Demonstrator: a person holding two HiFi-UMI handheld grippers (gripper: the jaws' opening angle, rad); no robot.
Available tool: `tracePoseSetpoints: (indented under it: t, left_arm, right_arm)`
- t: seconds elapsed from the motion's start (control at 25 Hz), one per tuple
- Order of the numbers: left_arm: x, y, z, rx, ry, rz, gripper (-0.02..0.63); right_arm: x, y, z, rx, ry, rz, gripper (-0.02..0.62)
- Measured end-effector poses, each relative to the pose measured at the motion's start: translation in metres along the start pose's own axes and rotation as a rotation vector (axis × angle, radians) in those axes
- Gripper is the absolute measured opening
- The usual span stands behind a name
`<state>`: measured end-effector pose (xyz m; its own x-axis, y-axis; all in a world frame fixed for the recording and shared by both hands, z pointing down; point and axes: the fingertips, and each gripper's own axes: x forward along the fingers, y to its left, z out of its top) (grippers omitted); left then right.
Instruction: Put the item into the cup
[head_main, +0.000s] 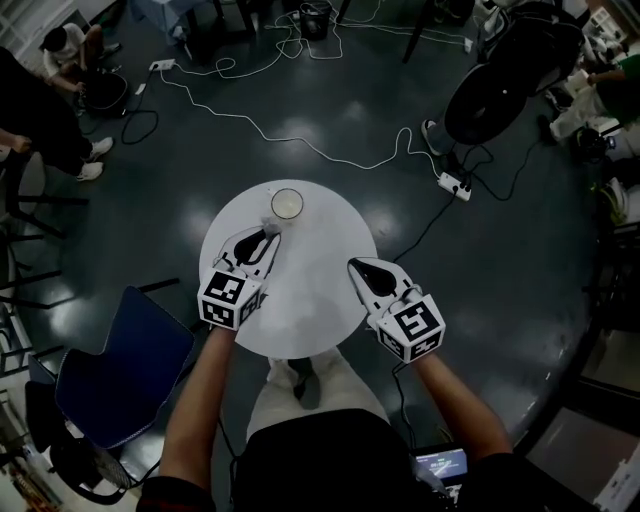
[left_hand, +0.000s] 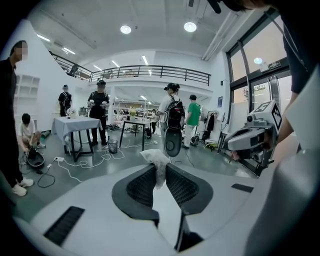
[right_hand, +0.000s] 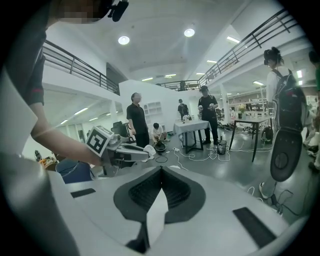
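The left gripper (left_hand: 159, 170) has its jaws partly closed, set at a narrow gap, and they pinch a crumpled white wad (left_hand: 155, 158) that looks like tissue or thin paper. In the left gripper view the two dark ribbed pads (left_hand: 141, 186) press on the wad from either side near their tips. Its lower part hangs down into the gap between them, and its top bulges up and forward past the fingertips. Nothing else touches the wad.

From the head view, this gripper reaches over the round white table (head_main: 315, 315) with its tips pointing up the picture toward the cup (head_main: 287, 204). The cup stands upright on the far part of the table, pale inside. The tips end just short of the cup's near rim, a little to its left, and the wad shows there only as a small white spot. How high the tips hang above the tabletop cannot be told.

The right gripper (right_hand: 161, 172) has its jaws pressed together: in its own view the ribbed pads meet along a single line at the tips, with nothing caught between them. In the head view it sits over the right side of the table, well apart from the cup. Its camera looks across at the left gripper, with the white wad at that gripper's tips.
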<state>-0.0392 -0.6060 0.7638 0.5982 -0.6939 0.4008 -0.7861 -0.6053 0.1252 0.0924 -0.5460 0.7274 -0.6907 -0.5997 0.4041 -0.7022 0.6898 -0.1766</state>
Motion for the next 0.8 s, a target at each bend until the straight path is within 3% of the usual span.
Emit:
tracePoseSetpoints:
  t: [0.8]
  left_arm:
    - [0.075,0.028,-0.018,-0.02,0.065,0.027,0.075]
  right_arm:
    - [0.003,-0.031,-0.045,0.039,0.074,0.003,0.017]
